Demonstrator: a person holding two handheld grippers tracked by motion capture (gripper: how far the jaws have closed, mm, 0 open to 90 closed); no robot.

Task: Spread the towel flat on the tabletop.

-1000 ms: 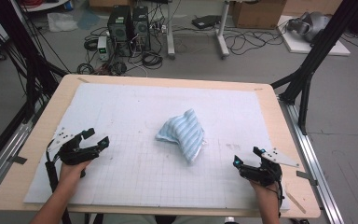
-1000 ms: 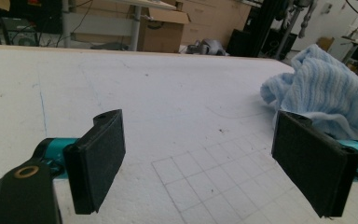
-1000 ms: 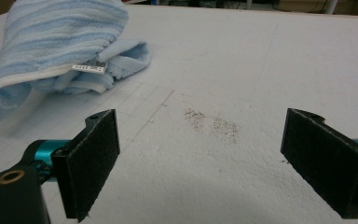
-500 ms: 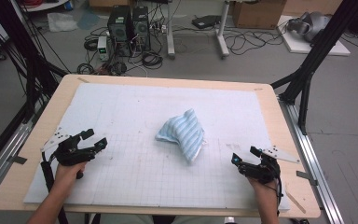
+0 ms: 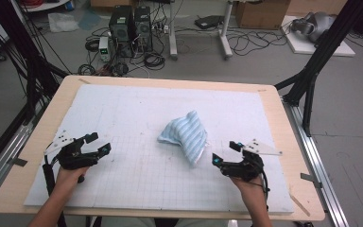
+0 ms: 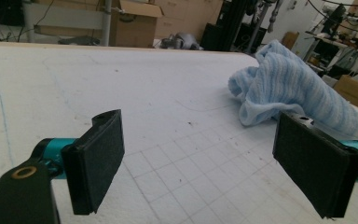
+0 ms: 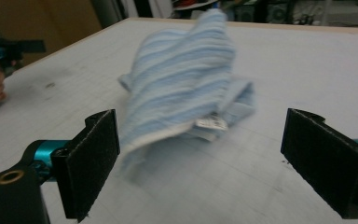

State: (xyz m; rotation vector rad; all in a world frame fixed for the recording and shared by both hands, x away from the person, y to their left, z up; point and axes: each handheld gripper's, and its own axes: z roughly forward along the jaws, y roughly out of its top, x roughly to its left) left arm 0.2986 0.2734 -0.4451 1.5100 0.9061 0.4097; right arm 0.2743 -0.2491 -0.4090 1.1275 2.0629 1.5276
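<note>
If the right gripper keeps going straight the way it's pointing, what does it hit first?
Most likely the crumpled blue striped towel. It lies directly ahead between the open jaws of the right gripper, with bare white mat before it. The exact gap is unclear.

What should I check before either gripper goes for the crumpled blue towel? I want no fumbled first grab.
1. Left gripper jaws apart and empty: ok.
2. Right gripper jaws apart and empty: ok.
3. Towel resting free on the white mat, touched by neither gripper: ok.
4. A graspable edge in sight: ok, the hem with the small tag faces the right gripper.
5. Towel spread flat: not ok, it is bunched up.
6. How its layers are folded underneath: cannot tell.
</note>
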